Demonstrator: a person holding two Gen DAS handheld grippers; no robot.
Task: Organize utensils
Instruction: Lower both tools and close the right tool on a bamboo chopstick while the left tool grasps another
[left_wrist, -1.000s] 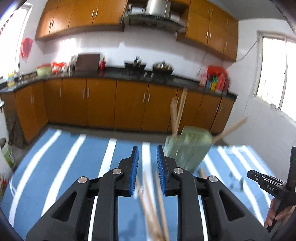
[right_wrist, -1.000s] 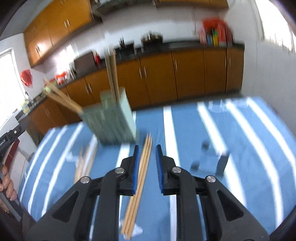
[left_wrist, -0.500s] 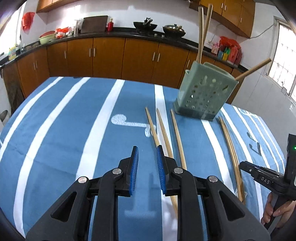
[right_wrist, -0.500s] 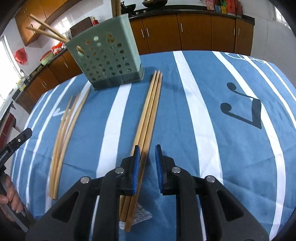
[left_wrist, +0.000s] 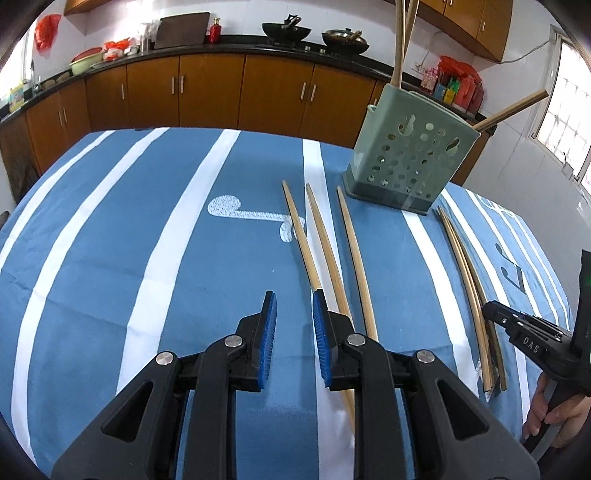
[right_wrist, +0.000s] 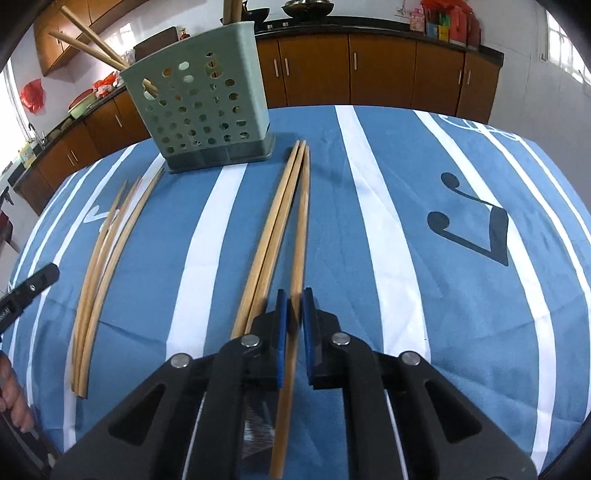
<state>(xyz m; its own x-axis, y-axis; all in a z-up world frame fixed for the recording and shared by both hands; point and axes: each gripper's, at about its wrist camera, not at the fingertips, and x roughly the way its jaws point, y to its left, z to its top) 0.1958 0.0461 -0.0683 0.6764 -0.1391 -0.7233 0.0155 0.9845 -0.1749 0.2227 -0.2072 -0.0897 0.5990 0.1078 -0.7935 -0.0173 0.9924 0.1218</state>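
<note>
A pale green perforated utensil holder (right_wrist: 207, 107) stands on the blue striped tablecloth (right_wrist: 406, 258), with a few chopsticks (right_wrist: 92, 40) sticking out of it. In front of it lie three chopsticks side by side. My right gripper (right_wrist: 291, 295) is closing on the rightmost chopstick (right_wrist: 301, 229), and its pads press it; the other two (right_wrist: 273, 229) lie just left. My left gripper (left_wrist: 293, 295) hangs low over the cloth, open with nothing between its fingers. Three separate chopsticks (left_wrist: 325, 240) lie just right of it, one running under its right finger. The holder (left_wrist: 410, 162) stands beyond them.
Wooden kitchen cabinets (left_wrist: 207, 96) and a dark counter with pans run behind the table. A person's hand (left_wrist: 554, 417) holds the right gripper (left_wrist: 517, 325) at the table's right side. The left gripper's tip (right_wrist: 33, 284) shows by the left chopstick group (right_wrist: 107, 251).
Both grippers dropped from looking across the kitchen to just above the cloth. The right jaws narrowed onto the rightmost chopstick, which shifted slightly away from the other two.
</note>
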